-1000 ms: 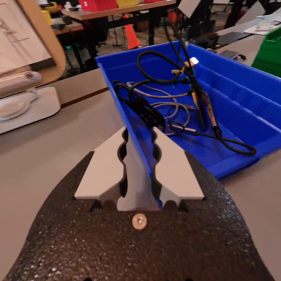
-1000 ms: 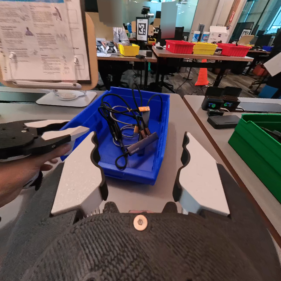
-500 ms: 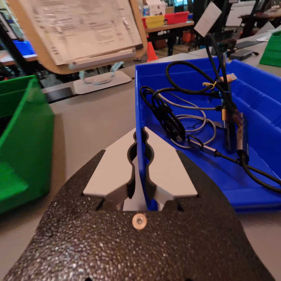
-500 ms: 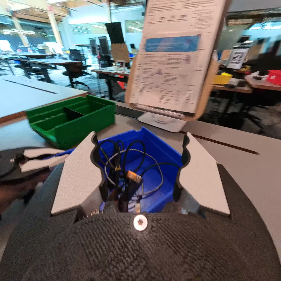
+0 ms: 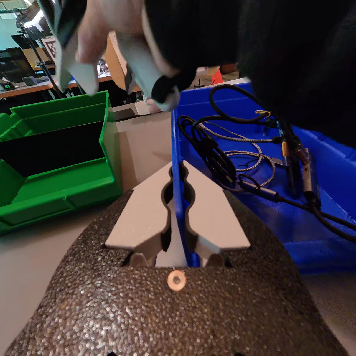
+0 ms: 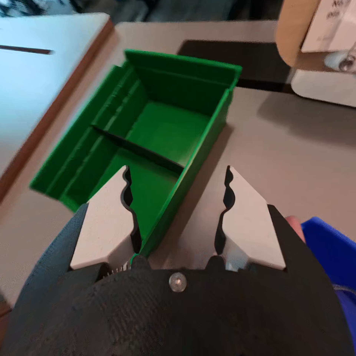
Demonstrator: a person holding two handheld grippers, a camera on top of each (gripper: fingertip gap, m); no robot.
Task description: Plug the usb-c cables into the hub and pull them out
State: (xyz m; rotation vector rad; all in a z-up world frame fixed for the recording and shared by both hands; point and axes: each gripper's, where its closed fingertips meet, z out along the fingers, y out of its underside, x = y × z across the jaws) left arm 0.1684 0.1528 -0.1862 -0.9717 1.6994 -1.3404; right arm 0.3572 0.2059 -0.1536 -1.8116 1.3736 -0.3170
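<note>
My left gripper (image 5: 177,164) is shut on the left wall of the blue bin (image 5: 194,105), one finger outside and one inside. In the bin lie a slim grey hub (image 5: 310,179) with cables plugged into its end, a coiled black cable (image 5: 212,154) and a braided grey cable (image 5: 250,152). My right gripper (image 6: 177,167) is open and empty, held above the near end of a green bin (image 6: 167,123). A hand (image 5: 92,38) holding that gripper shows blurred at the top of the left wrist view. A corner of the blue bin (image 6: 327,250) shows at the right.
The green bin (image 5: 57,185) stands left of the blue bin and has a black divider (image 6: 138,150) across it. A document stand with a white base (image 6: 323,86) and a black pad (image 6: 231,55) are behind. The table's brown edge (image 6: 57,96) runs at the left. There is about 20 centimetres between the tips of the two grippers.
My left gripper closed on the blue bin's wall and turned left, bringing the green bin into view. My right gripper, still open, swung left from the blue bin to over the green bin.
</note>
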